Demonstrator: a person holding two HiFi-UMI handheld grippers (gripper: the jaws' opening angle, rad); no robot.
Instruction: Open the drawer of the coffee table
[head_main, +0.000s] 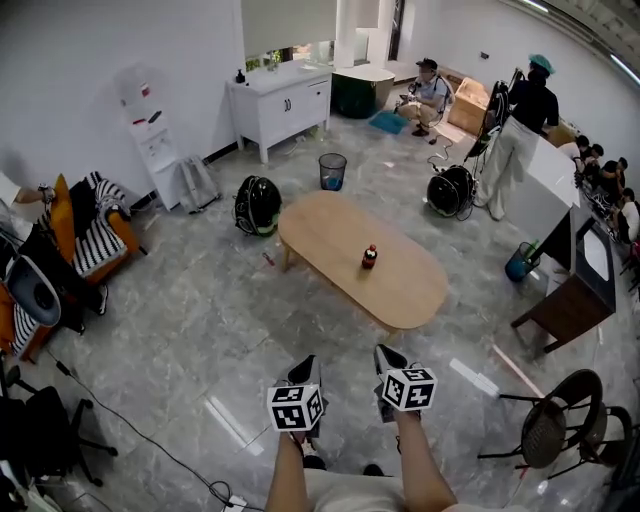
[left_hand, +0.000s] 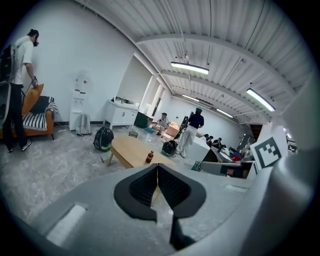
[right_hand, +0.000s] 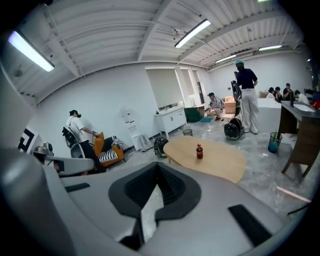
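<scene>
The oval desk (head_main: 330, 235) sits mid-frame, well apart above both grippers at bottom centre, its long axis running upper left to lower right; no drawer shows. Left gripper (head_main: 308, 368) and right gripper (head_main: 388, 355) are closed and empty, the right slightly nearer

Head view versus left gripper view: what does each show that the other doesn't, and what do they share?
Head view only: the person's forearms and a round black chair. Left gripper view only: ceiling lights and, close up, the left gripper with jaws shut on nothing. Both: the coffee table with a bottle on it, and the white cabinet.
</scene>
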